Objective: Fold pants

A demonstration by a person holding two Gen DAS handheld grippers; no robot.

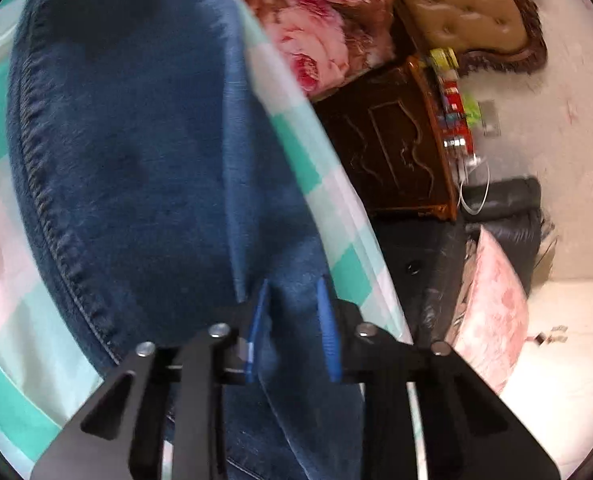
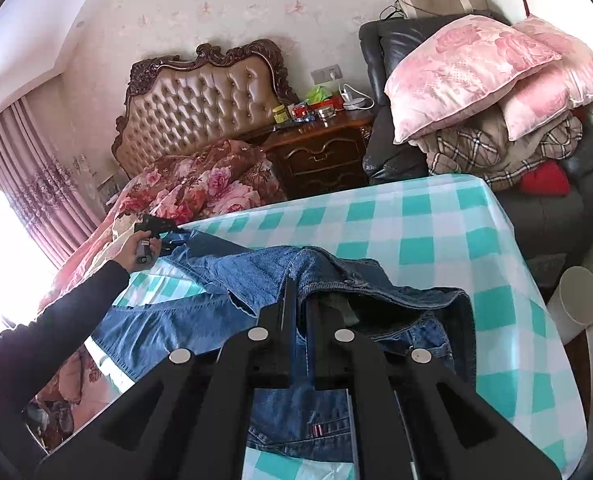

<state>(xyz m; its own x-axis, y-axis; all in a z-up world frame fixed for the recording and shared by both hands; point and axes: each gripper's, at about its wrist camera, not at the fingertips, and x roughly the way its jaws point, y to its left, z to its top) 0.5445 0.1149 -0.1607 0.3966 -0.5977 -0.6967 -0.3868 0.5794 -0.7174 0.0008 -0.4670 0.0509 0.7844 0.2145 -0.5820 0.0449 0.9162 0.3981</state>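
While gripped, pants (image 2: 280, 276) between both claws

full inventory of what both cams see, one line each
jeans: 1, blue, on table
tablecloth: 1, teal-white check, over table
headboard: 1, tan tufted, at wall
quilt: 1, pink-red floral, on bed
nightstand: 1, dark wood, beside bed, small items on top
armchair: 1, black, right of nightstand
pillows: 2, pink, on armchair
plaid blanket: 1, beige, under pillows
bin: 1, white, right of table
curtain: pink, far left
left gripper: jeans fold between fingers
right gripper: shut on jeans waistband
sleeve: dark, left arm
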